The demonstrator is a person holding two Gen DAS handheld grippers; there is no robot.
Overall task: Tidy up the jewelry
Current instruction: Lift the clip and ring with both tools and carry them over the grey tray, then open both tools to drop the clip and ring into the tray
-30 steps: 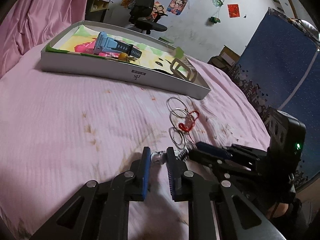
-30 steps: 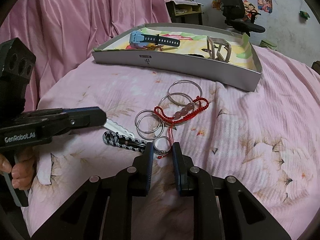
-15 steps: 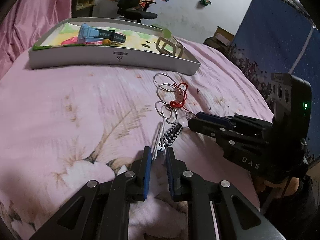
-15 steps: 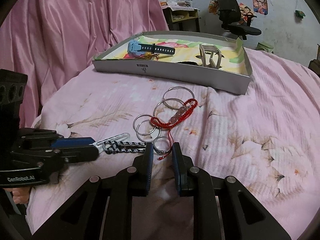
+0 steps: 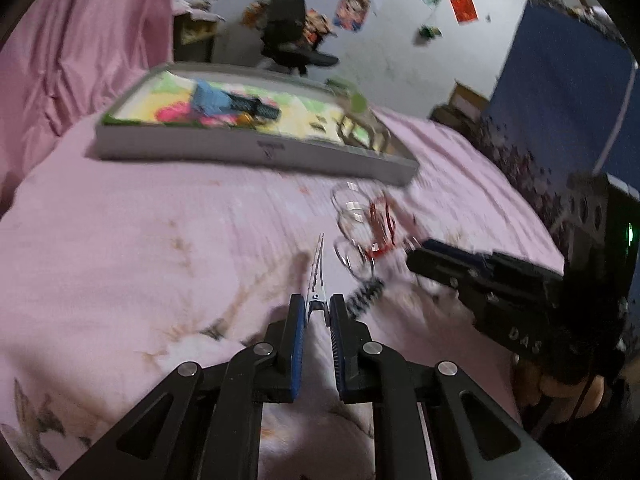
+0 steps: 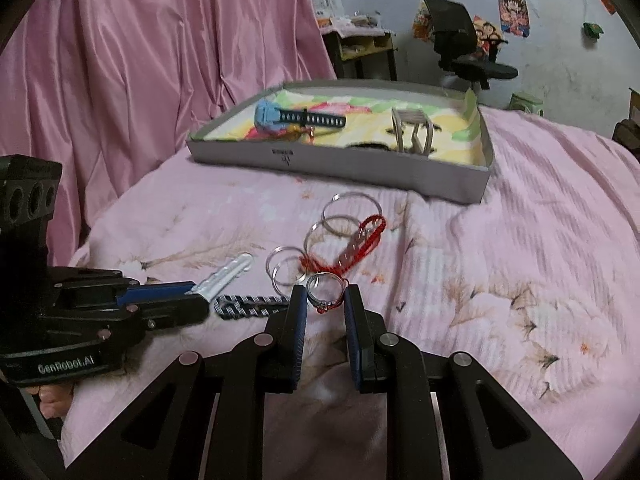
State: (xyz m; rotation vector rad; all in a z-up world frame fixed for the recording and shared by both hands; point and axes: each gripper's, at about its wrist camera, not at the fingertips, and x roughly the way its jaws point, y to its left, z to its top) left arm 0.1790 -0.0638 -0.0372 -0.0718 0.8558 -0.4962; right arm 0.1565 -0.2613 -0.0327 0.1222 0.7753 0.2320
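My left gripper [image 5: 317, 309] is shut on the end of a silver hair clip [image 5: 317, 276] and holds it just above the pink bedspread; the clip also shows in the right wrist view [image 6: 226, 274]. My right gripper [image 6: 325, 300] is shut on a small silver ring [image 6: 325, 293]. Several silver bangles [image 6: 347, 208] and a red cord bracelet [image 6: 362, 240] lie ahead of it. A black-and-white striped clip [image 6: 250, 305] lies between the grippers. The grey box [image 6: 340, 162] holds a blue watch [image 6: 276, 117] and a beige clip [image 6: 412, 132].
The pink bedspread [image 6: 520, 260] covers the whole surface. A pink curtain [image 6: 140, 60] hangs at the left. A black office chair [image 6: 460, 44] and a small shelf stand behind the box. A blue panel [image 5: 560, 100] stands at the right.
My left gripper has lifted the silver hair clip off the bedspread and away from the striped clip. My right gripper has raised the small ring a little.
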